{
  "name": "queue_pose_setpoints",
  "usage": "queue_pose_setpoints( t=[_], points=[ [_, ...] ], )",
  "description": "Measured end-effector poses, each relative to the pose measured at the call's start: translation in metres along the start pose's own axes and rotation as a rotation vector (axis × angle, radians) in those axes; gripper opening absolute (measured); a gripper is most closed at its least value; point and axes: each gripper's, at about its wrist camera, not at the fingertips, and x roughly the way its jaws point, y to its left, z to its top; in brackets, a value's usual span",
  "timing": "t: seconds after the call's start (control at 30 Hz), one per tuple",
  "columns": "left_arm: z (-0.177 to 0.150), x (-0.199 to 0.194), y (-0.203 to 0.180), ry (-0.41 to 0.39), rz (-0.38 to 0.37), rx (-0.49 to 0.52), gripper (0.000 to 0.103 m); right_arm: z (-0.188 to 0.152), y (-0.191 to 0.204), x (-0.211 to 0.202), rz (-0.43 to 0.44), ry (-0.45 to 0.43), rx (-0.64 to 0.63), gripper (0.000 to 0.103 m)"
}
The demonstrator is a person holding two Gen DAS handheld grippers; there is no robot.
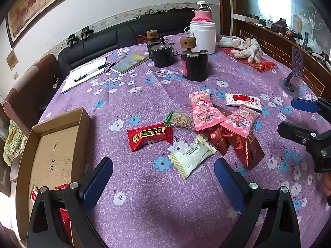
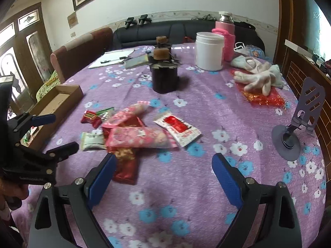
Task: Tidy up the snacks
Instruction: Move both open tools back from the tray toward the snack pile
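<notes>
We see the snacks in a loose heap on the purple flowered cloth of the desk [image 1: 144,202], near its middle. At the left of the heap lies a red packet [image 1: 149,136] with a gold band of Chinese characters that we cannot make out; beside it is a clear green-edged packet [image 1: 180,119]. Two pink packets [image 1: 203,111] printed with a cartoon rabbit overlap dark red foil wrappers [image 1: 244,146]. A cream packet [image 1: 191,158] lies nearest, its small print too fine to read, and a white packet with a red label [image 1: 243,101] lies at the far right.

To the left, at the desk's edge, sits an open cardboard box [image 1: 60,144] with faint handwritten marks on its floor and something red in its near corner.

The left tool [image 1: 163,177] hovers above bare cloth, jaws spread wide, gripping nothing. The right tool [image 2: 164,171] is likewise wide open and empty, near the foil wrappers.

Farther off stand dark jars [image 1: 194,66], a white tub [image 1: 202,37] and a pink-sleeved flask [image 1: 203,13].
</notes>
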Motion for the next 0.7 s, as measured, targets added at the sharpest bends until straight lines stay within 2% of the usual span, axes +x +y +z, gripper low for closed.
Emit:
queue_pose_setpoints(
  t=[0.2, 0.4, 0.7],
  points=[
    [0.001, 0.002, -0.002, 0.000, 0.001, 0.009, 0.100, -0.001, -0.004, 0.003, 0.000, 0.003, -0.013, 0.092],
    [0.003, 0.002, -0.004, 0.000, -0.037, 0.038, 0.100, 0.000, -0.005, 0.006, 0.005, 0.002, -0.033, 0.092],
    [0.007, 0.009, -0.009, 0.031, -0.088, 0.087, 0.100, 0.014, -0.009, 0.021, 0.072, 0.011, -0.151, 0.092]
  ],
)
